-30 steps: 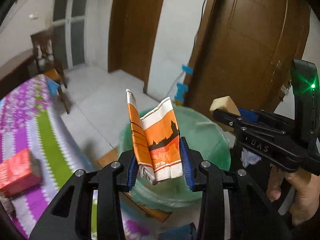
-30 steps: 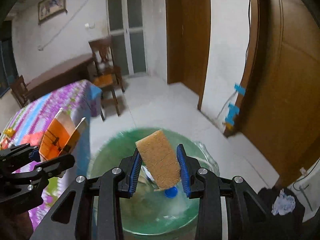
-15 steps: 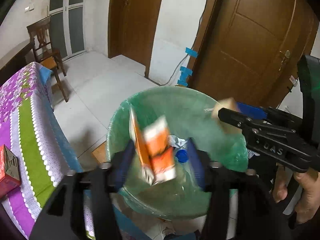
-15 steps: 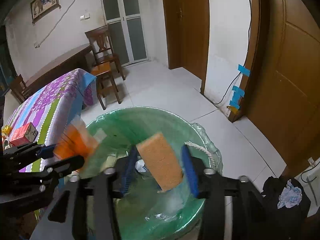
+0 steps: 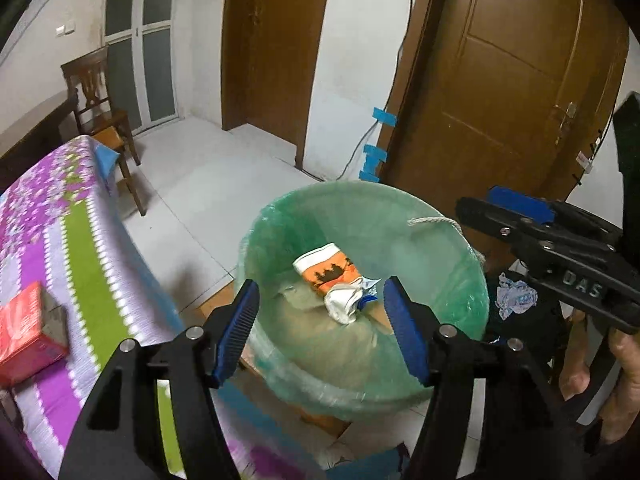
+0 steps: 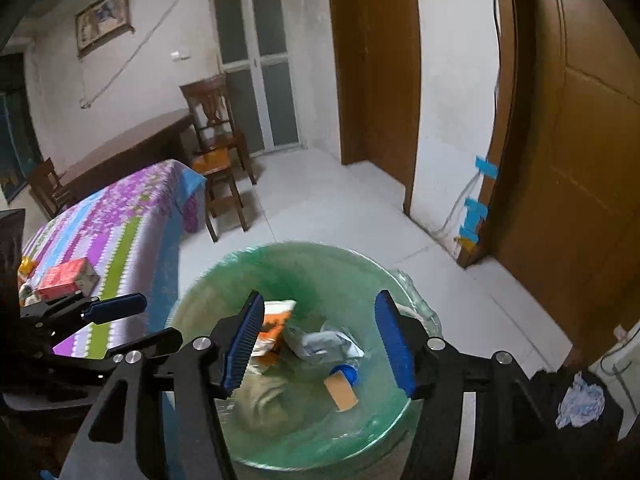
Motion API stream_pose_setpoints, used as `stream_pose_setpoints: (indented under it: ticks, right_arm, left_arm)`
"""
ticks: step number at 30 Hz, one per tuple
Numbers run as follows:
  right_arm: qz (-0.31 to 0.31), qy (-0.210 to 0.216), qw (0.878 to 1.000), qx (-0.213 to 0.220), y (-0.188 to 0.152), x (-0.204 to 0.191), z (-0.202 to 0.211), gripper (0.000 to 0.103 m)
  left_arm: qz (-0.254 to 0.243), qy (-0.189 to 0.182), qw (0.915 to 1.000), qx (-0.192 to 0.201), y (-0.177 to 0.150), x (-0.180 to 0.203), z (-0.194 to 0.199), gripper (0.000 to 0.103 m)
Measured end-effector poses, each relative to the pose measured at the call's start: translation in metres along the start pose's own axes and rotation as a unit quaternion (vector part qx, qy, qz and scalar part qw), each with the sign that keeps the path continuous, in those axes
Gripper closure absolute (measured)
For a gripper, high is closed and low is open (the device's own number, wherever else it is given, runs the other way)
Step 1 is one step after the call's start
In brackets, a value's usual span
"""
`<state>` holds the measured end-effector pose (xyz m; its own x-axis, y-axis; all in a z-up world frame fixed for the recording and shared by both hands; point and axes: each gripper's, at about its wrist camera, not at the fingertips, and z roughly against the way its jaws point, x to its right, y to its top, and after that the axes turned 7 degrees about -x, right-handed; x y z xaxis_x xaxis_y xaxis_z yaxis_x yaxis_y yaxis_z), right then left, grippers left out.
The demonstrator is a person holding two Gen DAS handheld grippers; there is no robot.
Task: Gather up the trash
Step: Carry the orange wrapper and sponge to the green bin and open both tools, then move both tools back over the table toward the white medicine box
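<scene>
A bin lined with a green bag [image 5: 460,280] [image 6: 288,256] stands on the floor below both grippers. My left gripper [image 5: 322,328] is open and empty above its near rim. The orange and white carton [image 5: 330,270] lies inside the bin; it also shows in the right wrist view [image 6: 272,328]. My right gripper [image 6: 318,344] is open and empty over the bin, and shows at the right in the left wrist view [image 5: 532,220]. The tan sponge [image 6: 340,390] lies in the bin beside a blue bottle cap [image 6: 346,372] and crumpled wrappers [image 6: 320,342].
A table with a purple, green and blue striped cloth [image 5: 72,240] [image 6: 120,224] stands left of the bin, with a red box [image 5: 24,332] [image 6: 66,278] on it. A wooden chair [image 6: 216,160] stands behind it. Brown doors [image 5: 500,100] lie to the right. A crumpled tissue [image 6: 580,400] lies on dark cloth.
Both grippers opened over the bin. The orange carton fell from the left gripper and the sponge from the right; both now lie inside the bin.
</scene>
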<state>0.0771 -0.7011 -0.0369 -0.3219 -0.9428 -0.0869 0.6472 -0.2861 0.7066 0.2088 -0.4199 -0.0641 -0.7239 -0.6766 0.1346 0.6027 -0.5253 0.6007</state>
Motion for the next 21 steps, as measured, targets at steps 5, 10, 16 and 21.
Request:
stream_pose_setpoints:
  ticks: [5, 10, 16, 21]
  right_arm:
    - [0.025, 0.029, 0.998, 0.044, -0.01, -0.048, 0.034, 0.036]
    - [0.035, 0.068, 0.994, 0.084, -0.022, -0.095, 0.064, 0.029]
    - [0.053, 0.118, 0.988, 0.083, -0.037, -0.146, 0.077, 0.027]
    - [0.082, 0.155, 0.983, 0.057, -0.048, -0.19, 0.071, 0.024]
  left_arm:
    - [0.014, 0.013, 0.9995, 0.027, -0.021, -0.021, 0.044, 0.04]
    - [0.025, 0.037, 0.9975, 0.054, -0.045, -0.043, 0.086, 0.037]
    - [0.057, 0.091, 0.99, 0.092, -0.095, -0.099, 0.158, 0.03]
    - [0.116, 0.186, 0.9708, 0.098, -0.158, -0.187, 0.223, 0.028]
